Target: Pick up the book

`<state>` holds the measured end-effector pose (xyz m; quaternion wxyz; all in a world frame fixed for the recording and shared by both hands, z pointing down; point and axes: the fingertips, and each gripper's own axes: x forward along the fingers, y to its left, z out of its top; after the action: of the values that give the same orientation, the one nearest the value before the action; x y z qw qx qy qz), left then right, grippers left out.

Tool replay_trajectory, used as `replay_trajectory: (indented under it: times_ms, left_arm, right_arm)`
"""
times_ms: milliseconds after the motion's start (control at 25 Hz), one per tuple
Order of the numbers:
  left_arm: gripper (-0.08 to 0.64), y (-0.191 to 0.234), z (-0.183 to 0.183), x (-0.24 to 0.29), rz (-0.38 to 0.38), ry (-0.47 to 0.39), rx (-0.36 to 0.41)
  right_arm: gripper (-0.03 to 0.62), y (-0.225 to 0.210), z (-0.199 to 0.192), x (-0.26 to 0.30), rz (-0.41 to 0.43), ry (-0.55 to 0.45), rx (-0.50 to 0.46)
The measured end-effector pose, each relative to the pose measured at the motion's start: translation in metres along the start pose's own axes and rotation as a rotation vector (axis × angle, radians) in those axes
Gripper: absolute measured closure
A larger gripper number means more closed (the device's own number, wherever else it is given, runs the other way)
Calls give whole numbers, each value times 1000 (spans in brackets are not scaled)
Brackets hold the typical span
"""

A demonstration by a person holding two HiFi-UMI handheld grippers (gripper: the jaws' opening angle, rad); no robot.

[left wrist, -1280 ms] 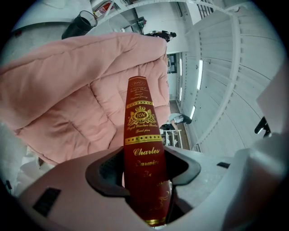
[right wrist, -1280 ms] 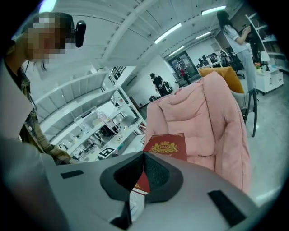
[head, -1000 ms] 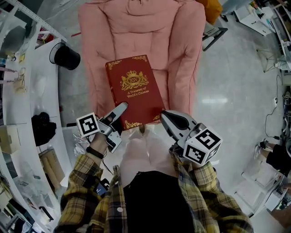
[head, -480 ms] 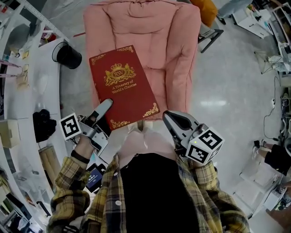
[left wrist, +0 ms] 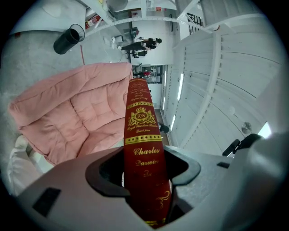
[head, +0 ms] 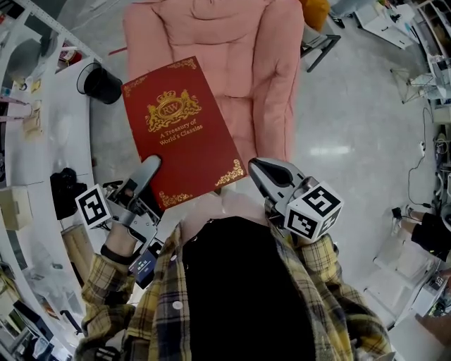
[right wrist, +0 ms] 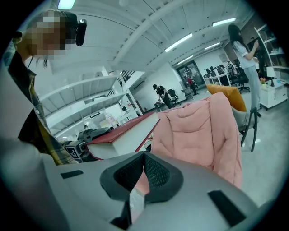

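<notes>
The book [head: 180, 130] is a thick red hardback with gold lettering, held flat in the air above the front of the pink padded chair [head: 232, 42]. My left gripper [head: 149, 166] is shut on the book's near left corner. In the left gripper view the spine [left wrist: 142, 135] stands between the jaws [left wrist: 143, 167], which press on both covers. My right gripper [head: 255, 169] hovers just off the book's near right corner, apart from it. In the right gripper view its ribbed pads [right wrist: 156, 173] meet with nothing between them, and the book [right wrist: 124, 133] shows to the left.
A black bin [head: 102, 84] stands left of the chair beside curved white shelving [head: 28, 155] that holds a black object [head: 67, 194]. An orange cushion [head: 316, 10] lies behind the chair. A person [right wrist: 244, 49] stands at shelves at the far right.
The left gripper has lifted the book off the chair seat, and both have moved left and nearer the camera. The right gripper has hardly moved.
</notes>
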<state>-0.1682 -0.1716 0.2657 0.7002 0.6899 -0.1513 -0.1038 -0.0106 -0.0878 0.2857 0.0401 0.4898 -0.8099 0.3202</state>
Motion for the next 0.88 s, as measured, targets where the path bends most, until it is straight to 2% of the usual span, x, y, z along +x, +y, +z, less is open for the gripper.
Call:
replay_trajectory:
  times_ms: [280, 640, 880]
  left_arm:
    - [316, -11, -8, -2, -33, -31, -12]
    - [315, -16, -7, -2, -46, -23, 13]
    - [314, -15, -4, -3, -61, -21, -6]
  right_arm:
    - [574, -1, 8, 4, 17, 0, -24]
    - [574, 4, 8, 15, 36, 20, -53]
    - [575, 6, 4, 26, 28, 28, -65]
